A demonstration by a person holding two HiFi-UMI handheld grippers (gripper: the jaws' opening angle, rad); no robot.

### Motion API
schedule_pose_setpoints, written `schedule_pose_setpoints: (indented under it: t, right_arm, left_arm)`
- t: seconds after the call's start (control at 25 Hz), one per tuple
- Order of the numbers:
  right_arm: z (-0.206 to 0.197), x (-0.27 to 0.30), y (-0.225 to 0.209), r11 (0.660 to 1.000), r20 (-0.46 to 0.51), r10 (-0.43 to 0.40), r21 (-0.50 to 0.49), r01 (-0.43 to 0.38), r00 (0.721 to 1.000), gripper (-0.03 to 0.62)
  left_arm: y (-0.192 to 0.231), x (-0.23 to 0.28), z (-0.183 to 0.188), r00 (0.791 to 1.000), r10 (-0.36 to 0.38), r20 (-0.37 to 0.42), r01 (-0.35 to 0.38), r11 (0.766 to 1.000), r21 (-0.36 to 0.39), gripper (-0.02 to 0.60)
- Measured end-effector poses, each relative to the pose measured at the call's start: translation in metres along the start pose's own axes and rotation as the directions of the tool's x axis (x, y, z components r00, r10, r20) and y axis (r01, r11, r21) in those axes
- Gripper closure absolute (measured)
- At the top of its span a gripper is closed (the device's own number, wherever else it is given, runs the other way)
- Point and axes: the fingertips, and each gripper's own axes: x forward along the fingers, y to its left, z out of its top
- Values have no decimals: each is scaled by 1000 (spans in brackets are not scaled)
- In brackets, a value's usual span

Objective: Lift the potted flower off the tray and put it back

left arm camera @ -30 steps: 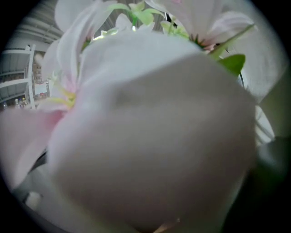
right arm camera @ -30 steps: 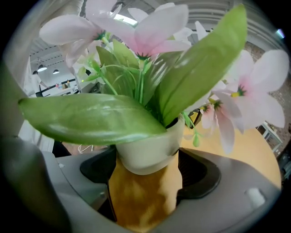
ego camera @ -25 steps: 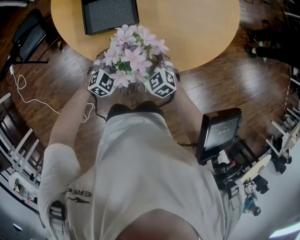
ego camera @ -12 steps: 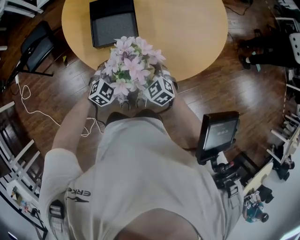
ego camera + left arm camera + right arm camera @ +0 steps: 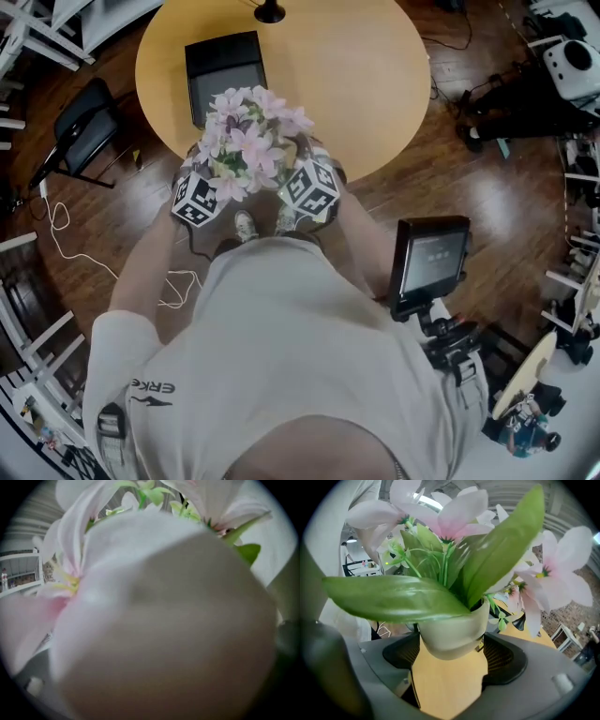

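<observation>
The potted flower has a smooth, rounded, cream pot with glossy broad green leaves and soft pale-pink petals; it stands upright, its long axis vertical, with the blooms opening upward. It hangs in the air above the near edge of the round, light wooden table, clear of the flat black rectangular tray just behind it. The right gripper clasps the pot between its ribbed black pads; the left gripper sits just beside the blooms, a petal masking its jaws.
</observation>
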Motion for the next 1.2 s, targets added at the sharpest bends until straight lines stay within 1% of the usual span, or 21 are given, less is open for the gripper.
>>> schedule_pose_setpoints:
  t: [0.16,0.36,0.52,0.6,0.68,0.8,0.92,1.04,1.2]
  right_arm:
    - [13,-10,-8,999,27,-28,-35,29,999,154]
    - [24,-17,-15,995,50,-60,-74,64,997,154]
    - [32,-25,-18,991,68,-82,-103,89,994,154]
    - [34,-25,-19,988,82,-94,-117,103,992,154]
    - [45,-25,-23,984,93,-110,-131,122,990,154]
    - [80,-20,-29,980,95,-133,-140,145,987,154]
    - [109,-4,-33,978,85,-147,-139,157,986,154]
    - [118,2,-36,977,78,-161,-127,170,984,154]
    - [115,4,-43,979,64,-170,-107,176,983,154]
  left_arm:
    - [8,-6,13,999,34,18,-34,999,31,83]
    - [19,-11,20,995,87,39,-90,993,78,83]
    - [20,-17,34,993,103,54,-108,989,98,81]
    - [22,-17,34,991,118,62,-124,986,114,81]
    - [31,-24,37,989,127,72,-136,983,125,81]
    - [56,-47,47,988,122,90,-133,982,132,81]
    - [85,-64,39,987,123,102,-137,980,145,83]
    - [96,-68,38,987,113,111,-130,978,163,81]
    - [99,-62,42,989,86,116,-105,980,168,81]
